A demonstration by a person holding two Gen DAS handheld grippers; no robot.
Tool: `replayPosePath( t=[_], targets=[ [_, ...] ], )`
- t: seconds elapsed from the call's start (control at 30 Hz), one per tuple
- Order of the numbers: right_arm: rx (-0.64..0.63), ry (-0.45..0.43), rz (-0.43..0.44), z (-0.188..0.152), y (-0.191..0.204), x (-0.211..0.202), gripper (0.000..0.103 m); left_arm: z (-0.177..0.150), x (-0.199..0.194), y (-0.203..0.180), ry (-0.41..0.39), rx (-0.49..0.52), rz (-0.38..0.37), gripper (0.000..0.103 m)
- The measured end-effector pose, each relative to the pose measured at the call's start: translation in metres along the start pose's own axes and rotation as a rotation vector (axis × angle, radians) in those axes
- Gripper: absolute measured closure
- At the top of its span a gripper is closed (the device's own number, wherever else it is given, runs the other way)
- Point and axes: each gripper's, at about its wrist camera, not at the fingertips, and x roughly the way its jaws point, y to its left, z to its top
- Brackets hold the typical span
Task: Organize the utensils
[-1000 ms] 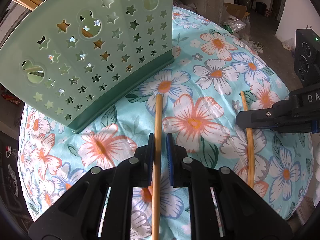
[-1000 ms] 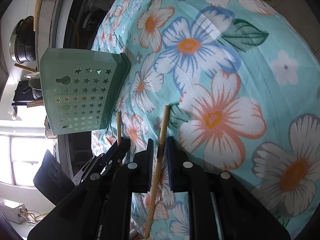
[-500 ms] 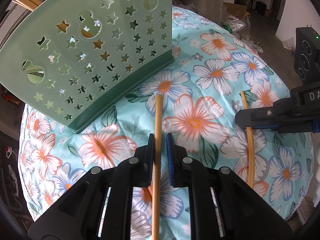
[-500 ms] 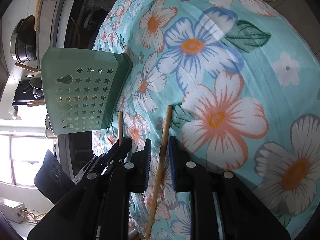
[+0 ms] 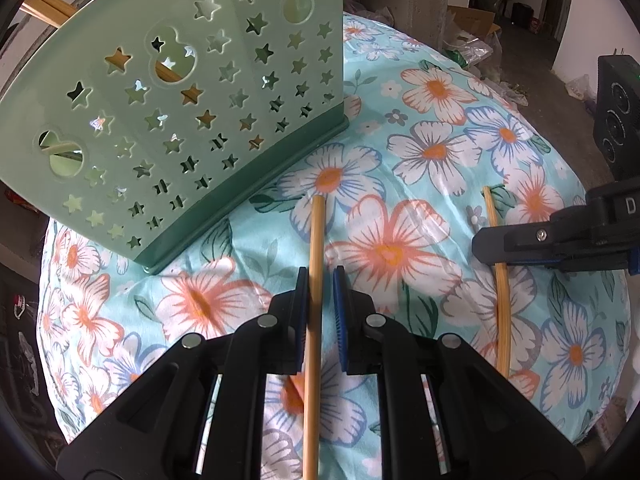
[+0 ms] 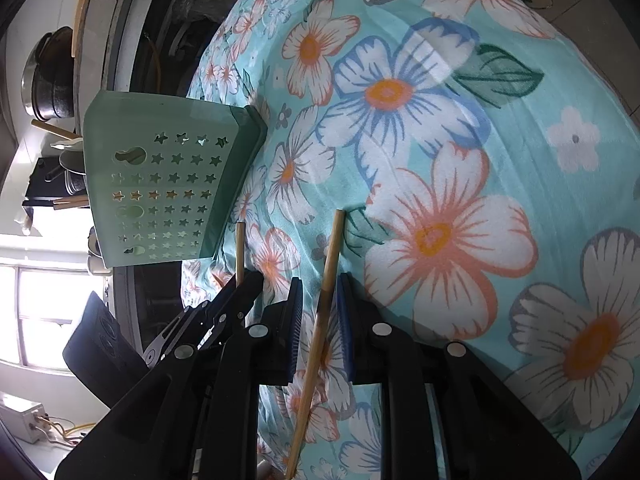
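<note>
A pale green utensil holder [image 5: 180, 100] with star cut-outs stands on the flowered tablecloth [image 5: 440, 92], with chopsticks [image 5: 44, 4] sticking out of its top. One bamboo chopstick [image 5: 316, 232] lies on the cloth between the narrow jaws of my left gripper [image 5: 320, 276]. It rests against the left pad, and a gap shows at the right pad. A second chopstick [image 6: 334, 240] lies slanted between the jaws of my right gripper [image 6: 320, 284], which stand a little apart from it. The holder [image 6: 160, 184] is left of both grippers. My left gripper [image 6: 248, 280] sits just beside my right one.
The cloth-covered table drops off all round. A dark pot [image 6: 44, 76] and kitchen gear sit beyond the holder. A black device [image 5: 616, 120] rides on my right gripper [image 5: 480, 244]. Boxes and bags [image 5: 472, 20] lie on the floor behind.
My right gripper's jaws have widened slightly around its chopstick, which now leans more freely between them. The left gripper and its chopstick have not moved.
</note>
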Motion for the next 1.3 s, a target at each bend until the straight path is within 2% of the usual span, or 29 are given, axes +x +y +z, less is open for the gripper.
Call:
replayPosePath(
  t=[0.27, 0.4, 0.6, 0.7, 0.83, 1.03, 1.17, 1.3],
  targets=[
    [-0.045, -0.02, -0.043, -0.003, 0.008, 0.001, 0.088, 0.006, 0.003, 0.001, -0.014, 0.0, 0.006, 0.092],
    [-0.078, -0.031, -0.07, -0.005, 0.014, 0.002, 0.092, 0.009, 0.002, 0.003, -0.019, -0.011, -0.002, 0.097],
    [-0.103, -0.049, -0.031, -0.004, 0.021, -0.011, 0.094, 0.013, -0.016, 0.024, -0.046, -0.076, -0.029, 0.097],
    [-0.144, -0.08, -0.004, -0.004, 0.035, -0.024, 0.095, 0.017, -0.042, 0.049, -0.098, -0.141, -0.065, 0.097],
    [-0.266, -0.173, 0.028, -0.008, 0.068, -0.054, 0.096, 0.023, -0.089, 0.086, -0.206, -0.221, -0.111, 0.097],
    [-0.454, -0.314, -0.003, -0.024, 0.114, -0.092, 0.096, 0.027, -0.173, 0.139, -0.405, -0.306, -0.128, 0.097],
    [-0.518, -0.359, -0.026, -0.031, 0.127, -0.104, 0.096, 0.028, -0.214, 0.167, -0.518, -0.349, -0.148, 0.097],
    [-0.535, -0.365, -0.034, -0.034, 0.13, -0.108, 0.096, 0.032, -0.242, 0.186, -0.613, -0.379, -0.179, 0.097]
  ],
)
